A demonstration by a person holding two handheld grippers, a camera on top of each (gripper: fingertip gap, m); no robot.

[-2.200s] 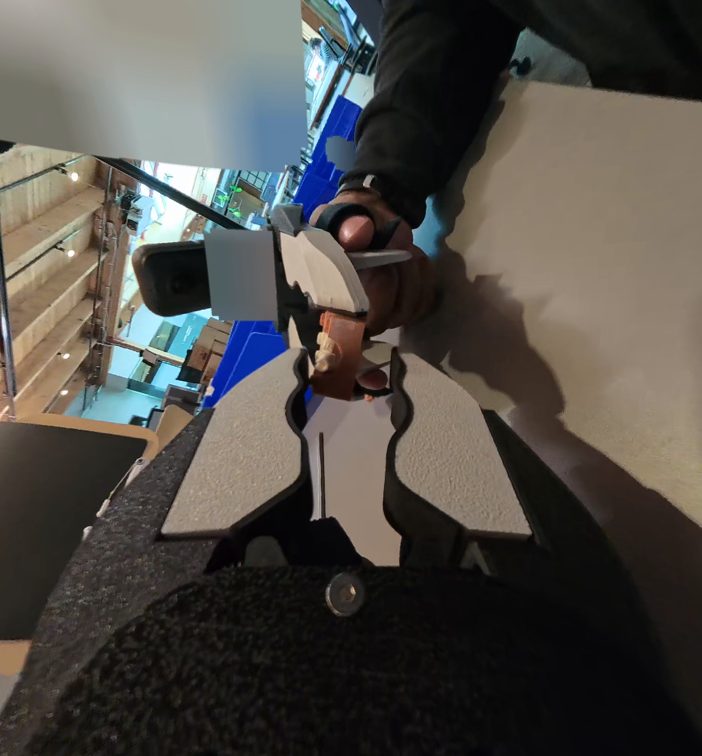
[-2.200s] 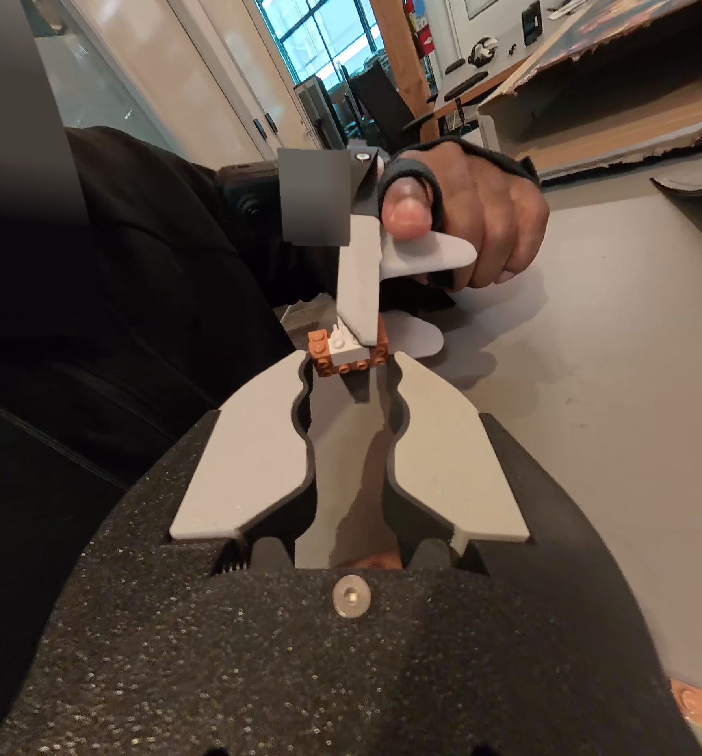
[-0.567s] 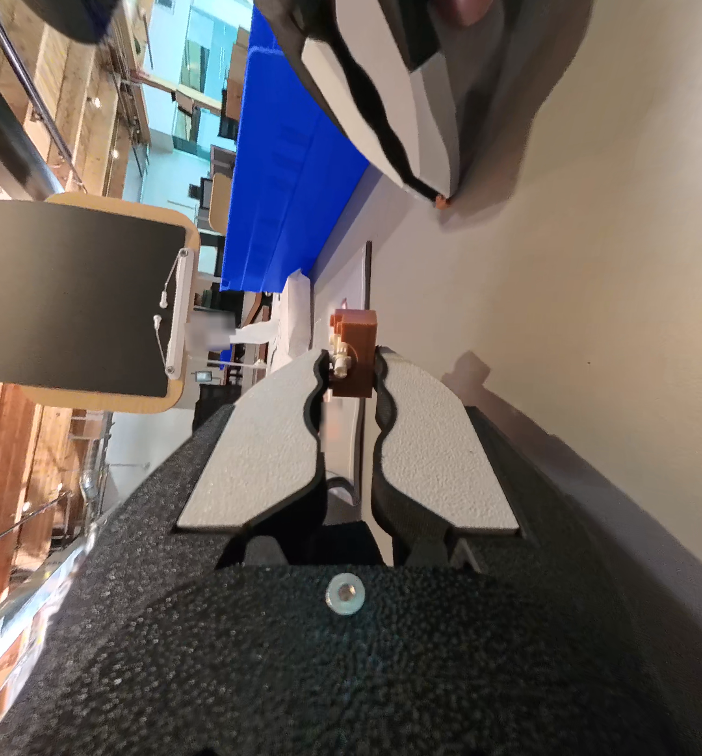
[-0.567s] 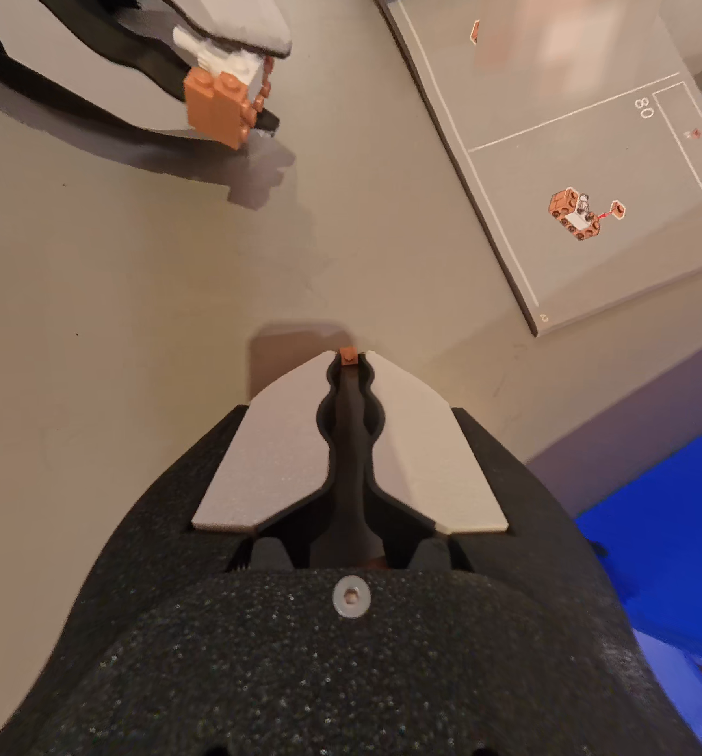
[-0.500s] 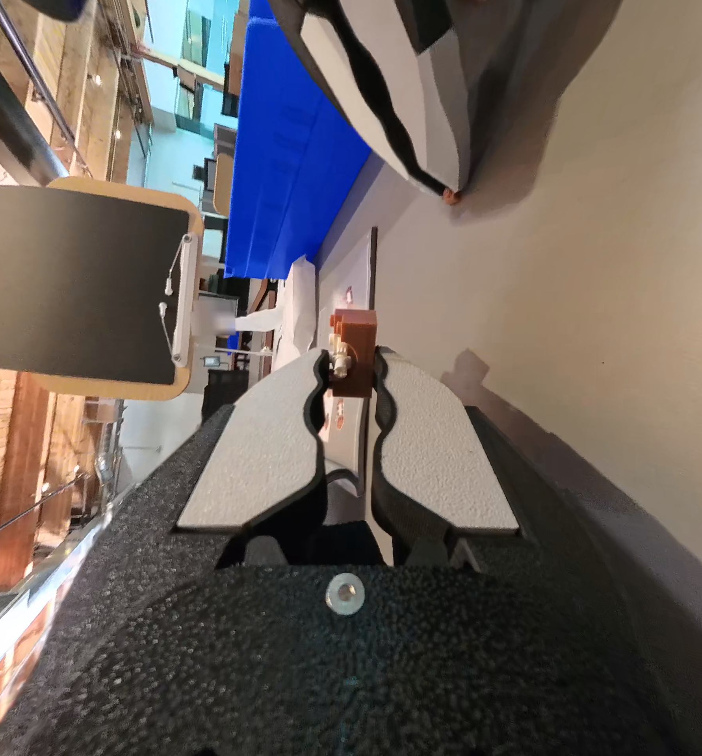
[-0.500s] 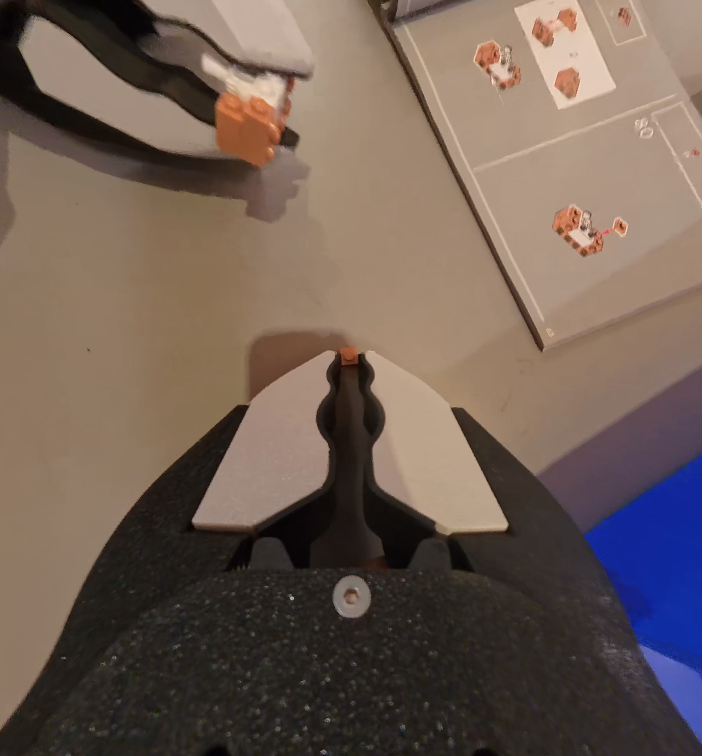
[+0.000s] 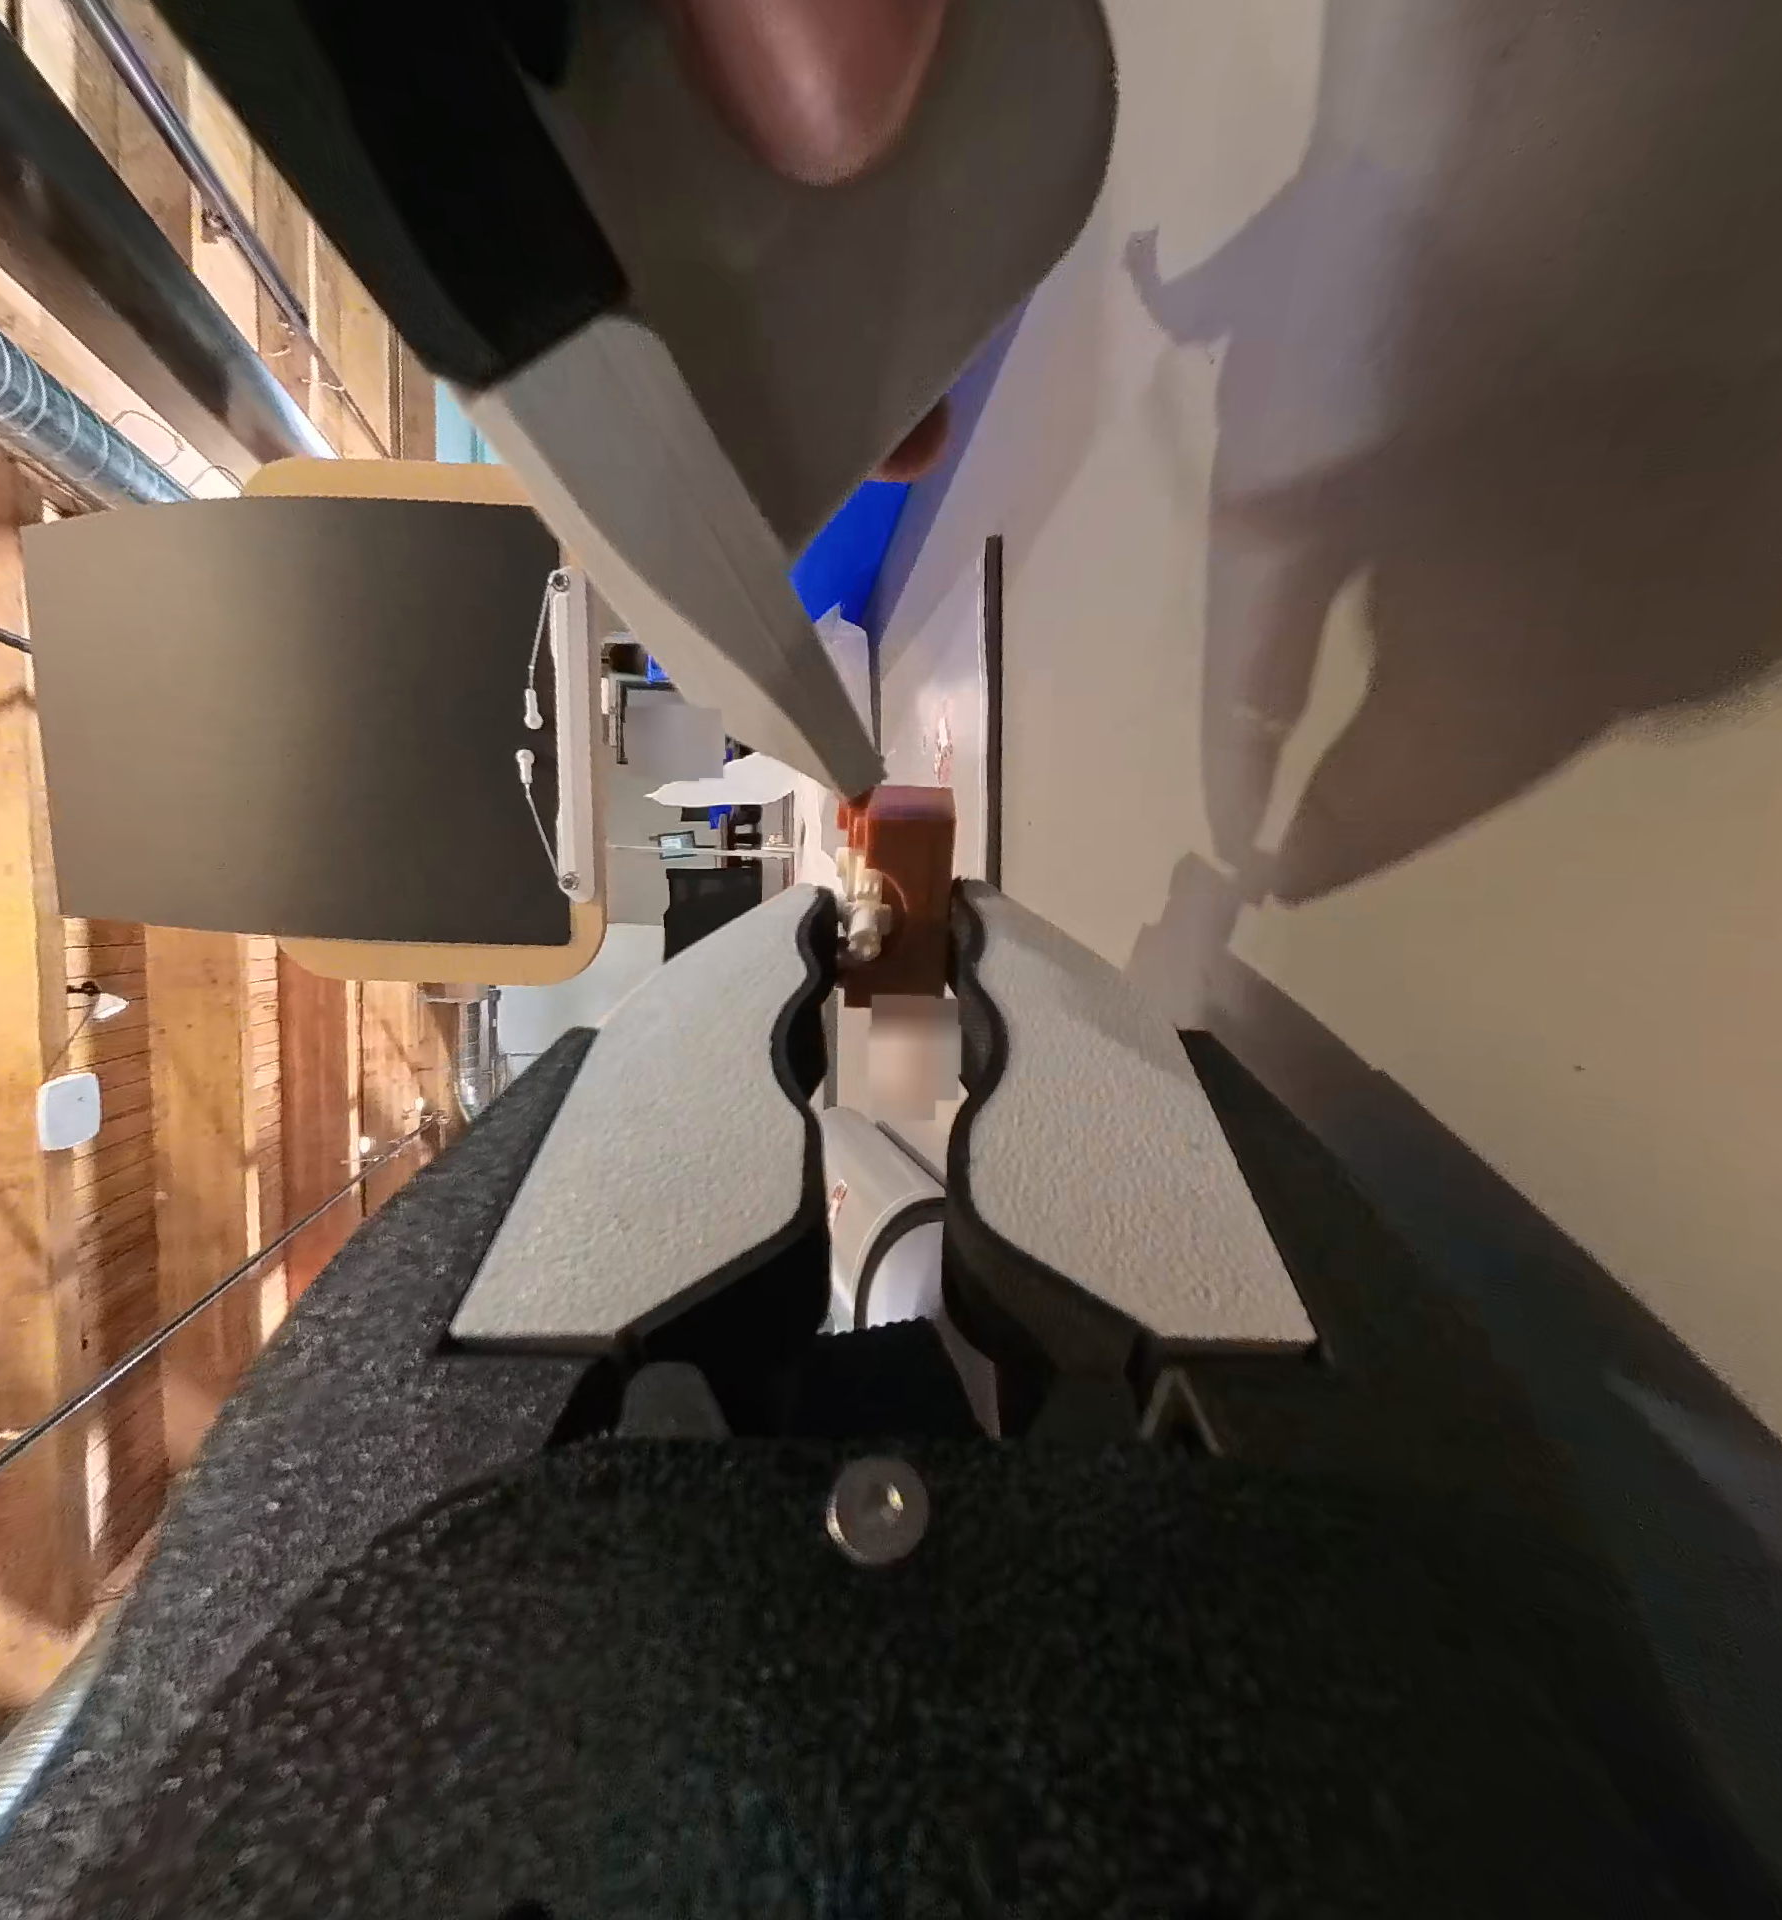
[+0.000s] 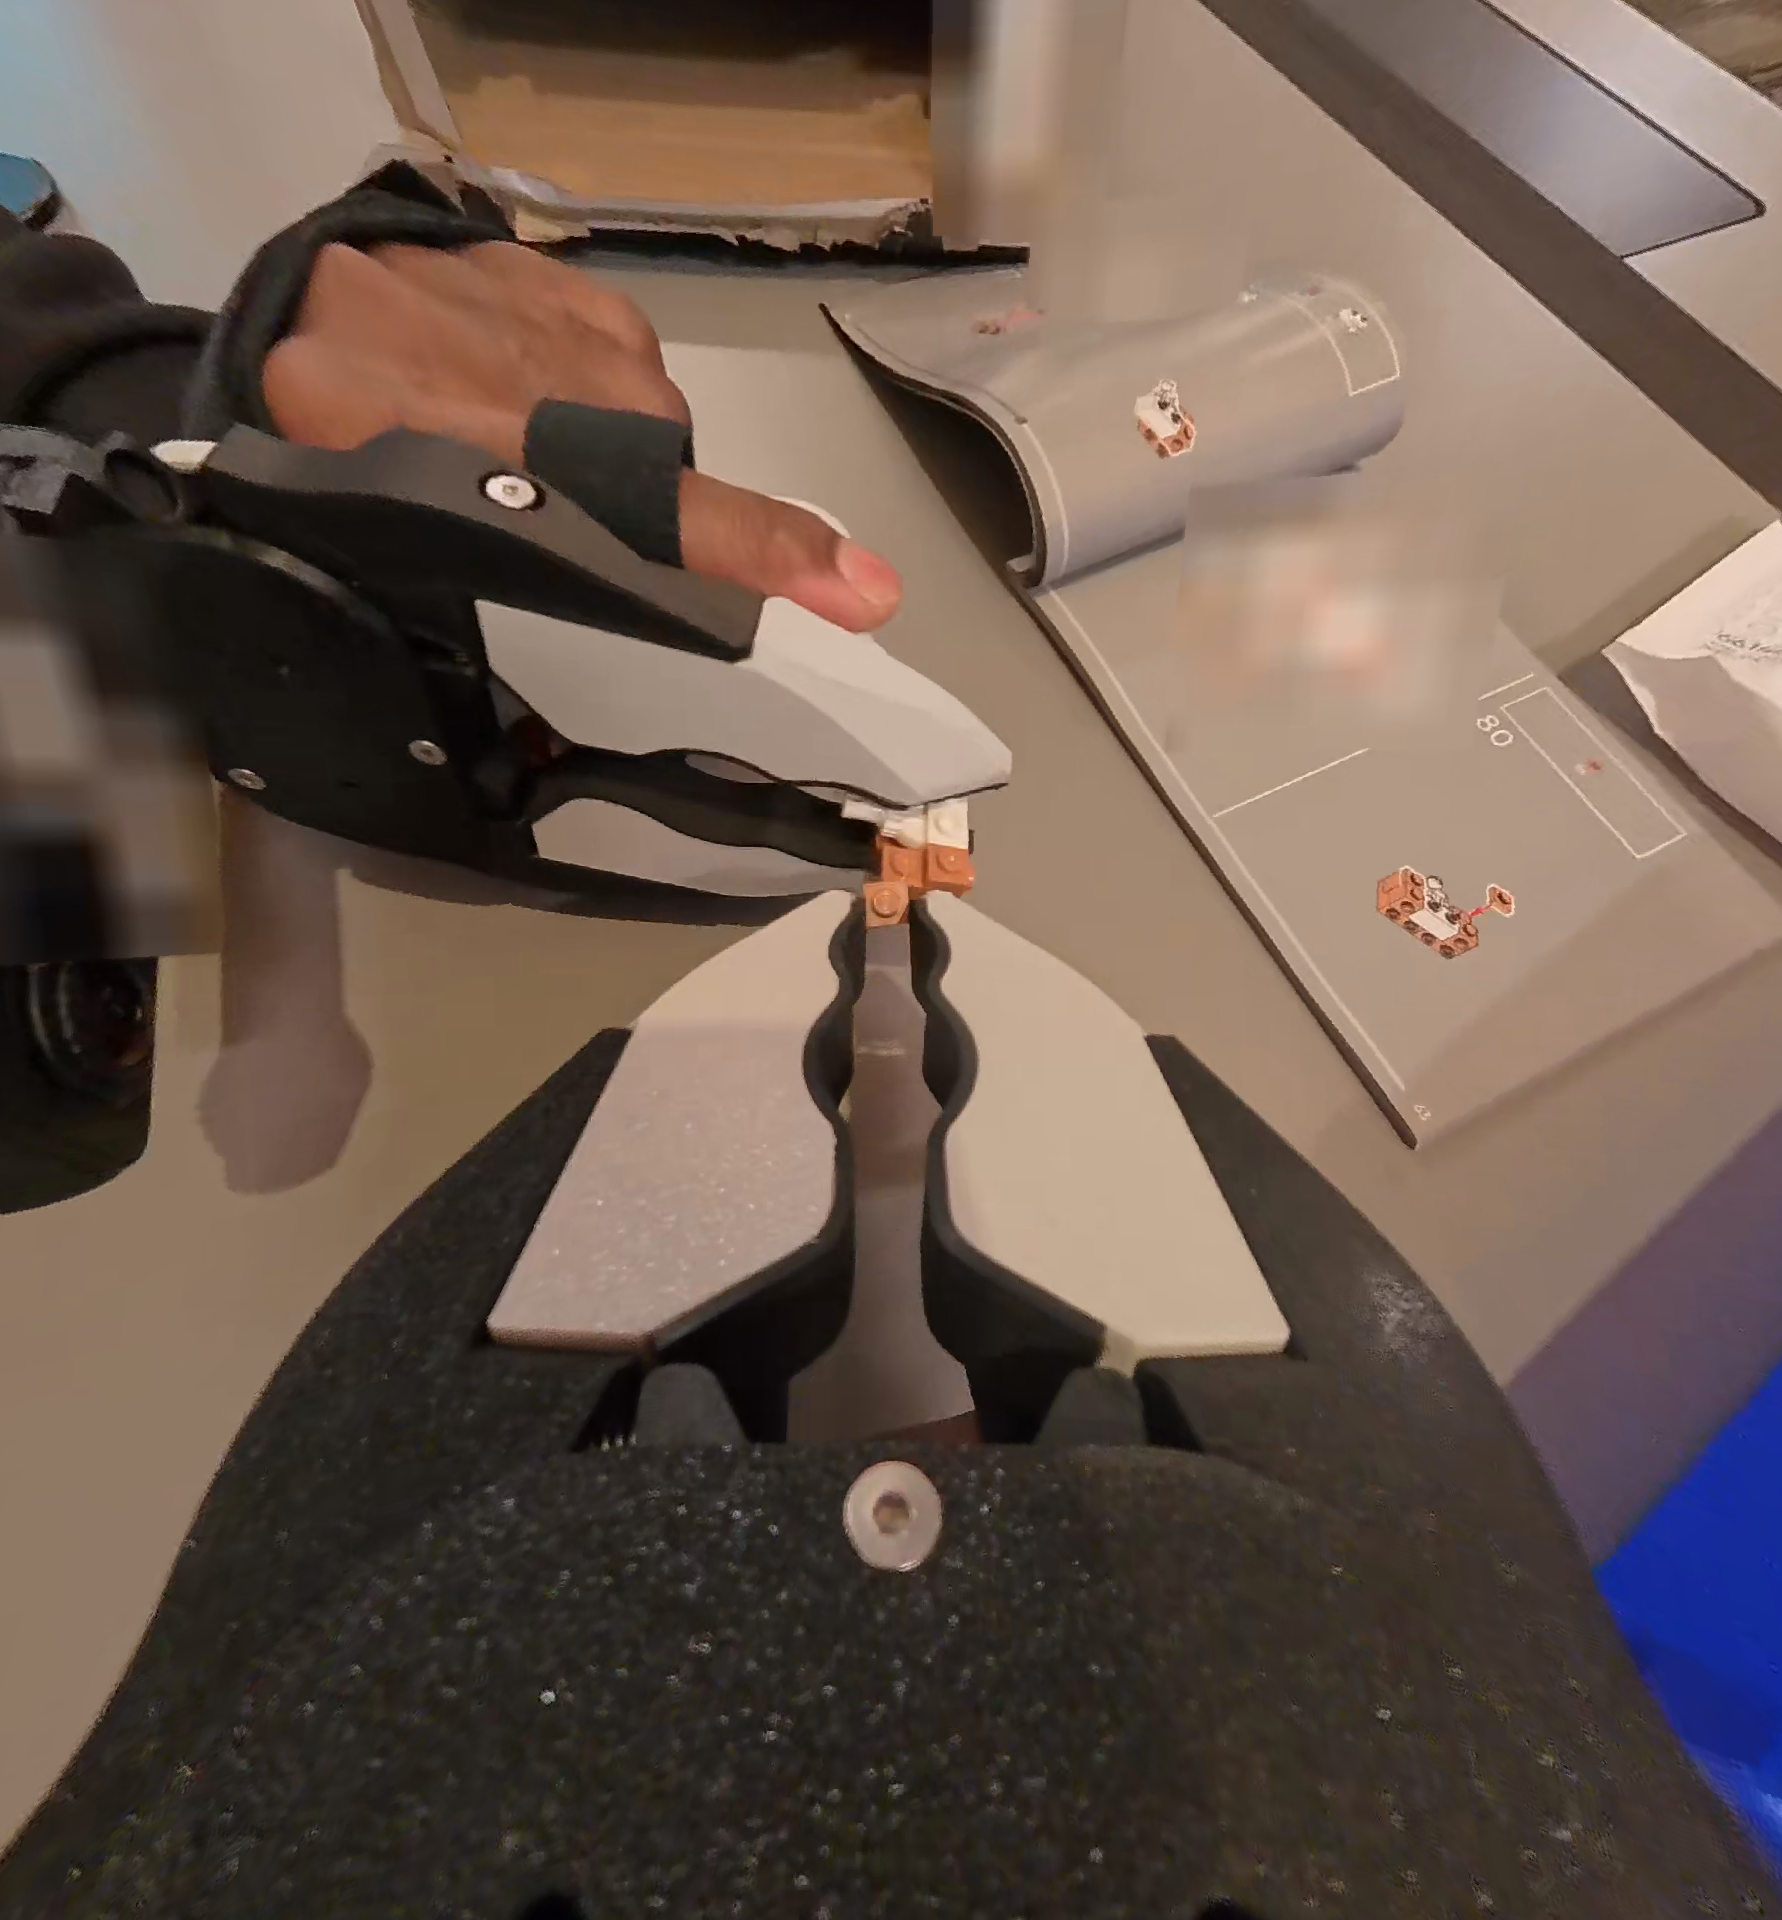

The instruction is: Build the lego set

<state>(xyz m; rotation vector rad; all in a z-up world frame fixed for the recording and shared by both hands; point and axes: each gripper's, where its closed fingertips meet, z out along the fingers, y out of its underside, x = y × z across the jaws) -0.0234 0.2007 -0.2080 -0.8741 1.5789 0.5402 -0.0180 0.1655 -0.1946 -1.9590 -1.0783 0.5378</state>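
An open-plan office or workshop space is indicated. A smooth grey table is seen, on which an open building-brick instruction booklet, a torn cardboard box and a printed paper sheet are laid. Timber-clad walls, exposed metal ducting, a dark wood-edged panel and blue bins are visible beyond.

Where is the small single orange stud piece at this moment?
In the right wrist view the stud piece is pinched at the tip of the right claw, at centre frame, against the underside of the brick assembly that the left claw holds.
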